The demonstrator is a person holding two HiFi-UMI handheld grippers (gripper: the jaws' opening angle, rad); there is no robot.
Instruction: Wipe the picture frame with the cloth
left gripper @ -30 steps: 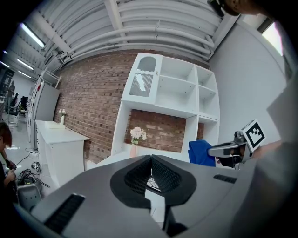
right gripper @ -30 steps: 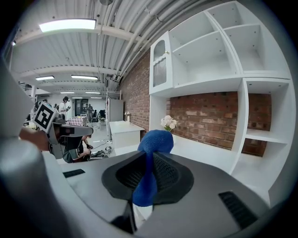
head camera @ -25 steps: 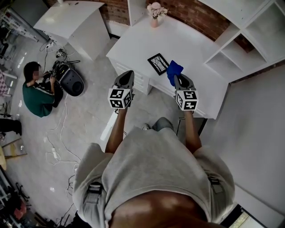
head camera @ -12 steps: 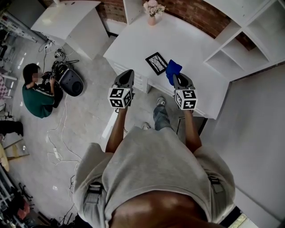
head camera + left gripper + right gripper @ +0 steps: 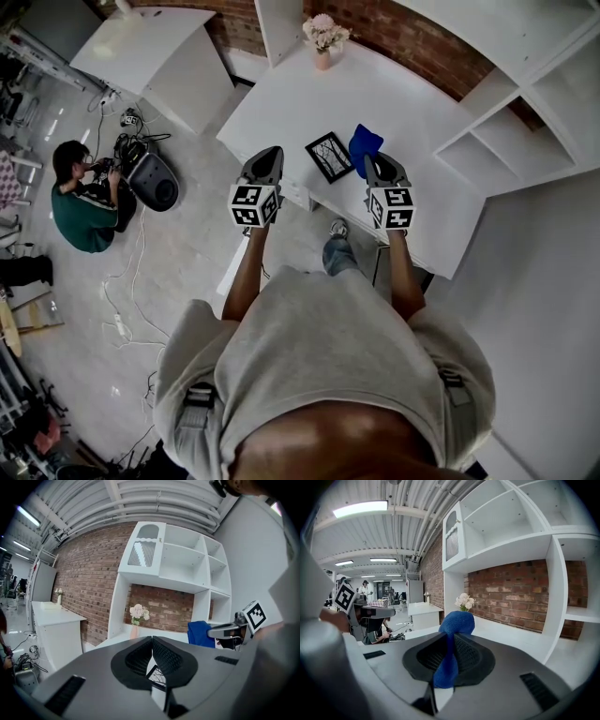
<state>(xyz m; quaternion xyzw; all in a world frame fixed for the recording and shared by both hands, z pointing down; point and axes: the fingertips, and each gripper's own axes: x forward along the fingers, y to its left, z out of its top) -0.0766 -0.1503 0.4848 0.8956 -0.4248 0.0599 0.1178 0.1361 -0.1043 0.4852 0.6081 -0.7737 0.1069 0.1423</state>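
Here, plush blue cloth, rectangular picture frame

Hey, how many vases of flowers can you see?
2. One vase stands at the back of the desk; the other is on the side cabinet to the left. Others may be out of view.

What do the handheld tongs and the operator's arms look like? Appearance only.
Both left tongs and right tongs: dark grey tapered shells, black ribbed pads, each carrying a white cube with black square markers. No cables seen. Operator wears a light grey short-sleeved T-shirt.
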